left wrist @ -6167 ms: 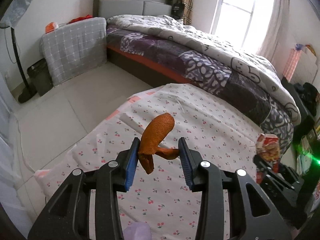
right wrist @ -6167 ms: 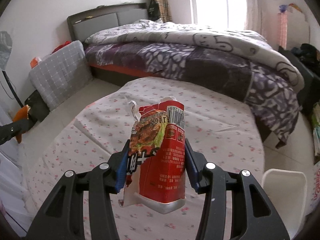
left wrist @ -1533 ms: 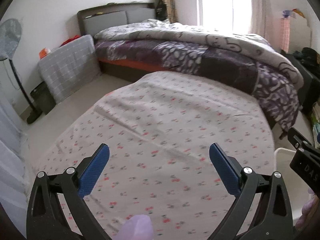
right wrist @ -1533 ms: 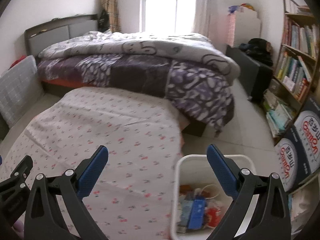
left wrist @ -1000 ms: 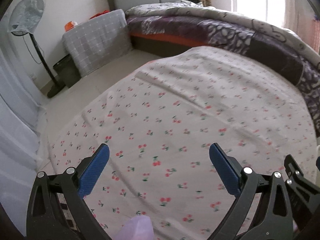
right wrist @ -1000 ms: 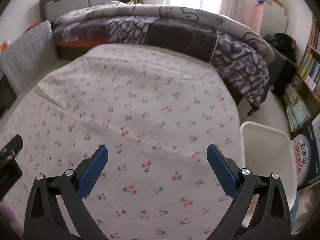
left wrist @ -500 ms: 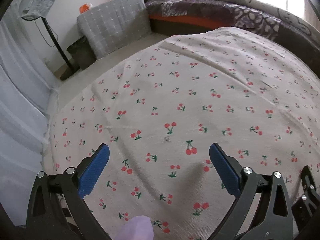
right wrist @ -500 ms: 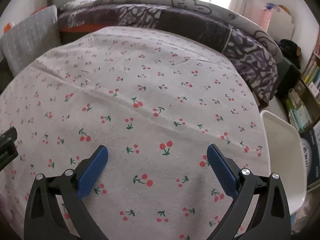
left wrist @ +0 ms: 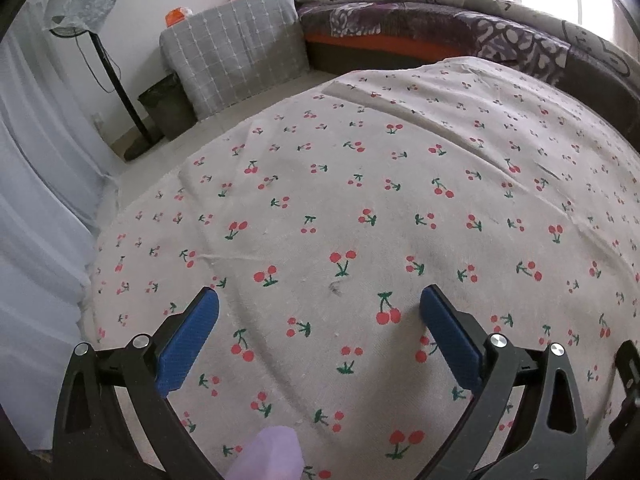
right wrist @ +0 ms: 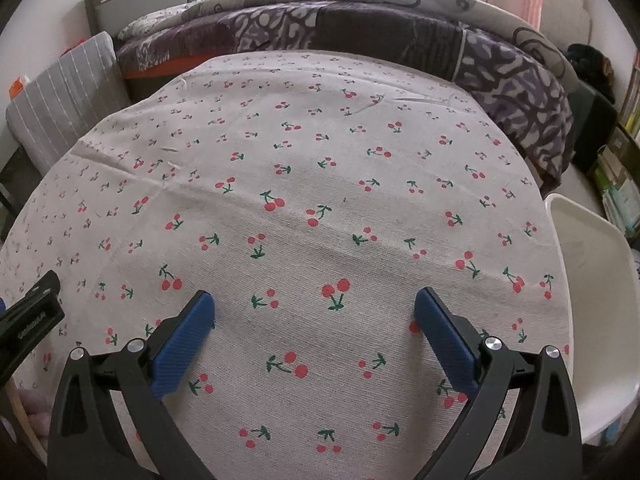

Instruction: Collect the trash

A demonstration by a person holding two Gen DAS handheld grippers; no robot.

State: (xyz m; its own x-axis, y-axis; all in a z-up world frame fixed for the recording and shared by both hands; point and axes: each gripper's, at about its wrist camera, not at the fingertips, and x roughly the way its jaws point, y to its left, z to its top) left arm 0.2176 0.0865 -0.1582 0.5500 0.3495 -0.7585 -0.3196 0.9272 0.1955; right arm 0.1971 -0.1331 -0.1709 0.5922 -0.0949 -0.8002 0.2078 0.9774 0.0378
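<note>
My left gripper hangs open just above the cherry-print tablecloth, nothing between its blue pads. My right gripper is open too, low over the same cloth and empty. A white trash bin stands off the table's right edge in the right wrist view; its inside is hidden from here. No trash lies on the cloth in either view. The left gripper's black body shows at the left edge of the right wrist view.
A bed with a purple patterned quilt runs behind the table. A grey checked cover, a standing fan and a dark bin stand by the far left wall. Bookshelves sit at the right.
Both grippers have dropped the orange peel and the red packet they held, opened wide, and come down close over the tablecloth. The bin has slid to the right edge of view.
</note>
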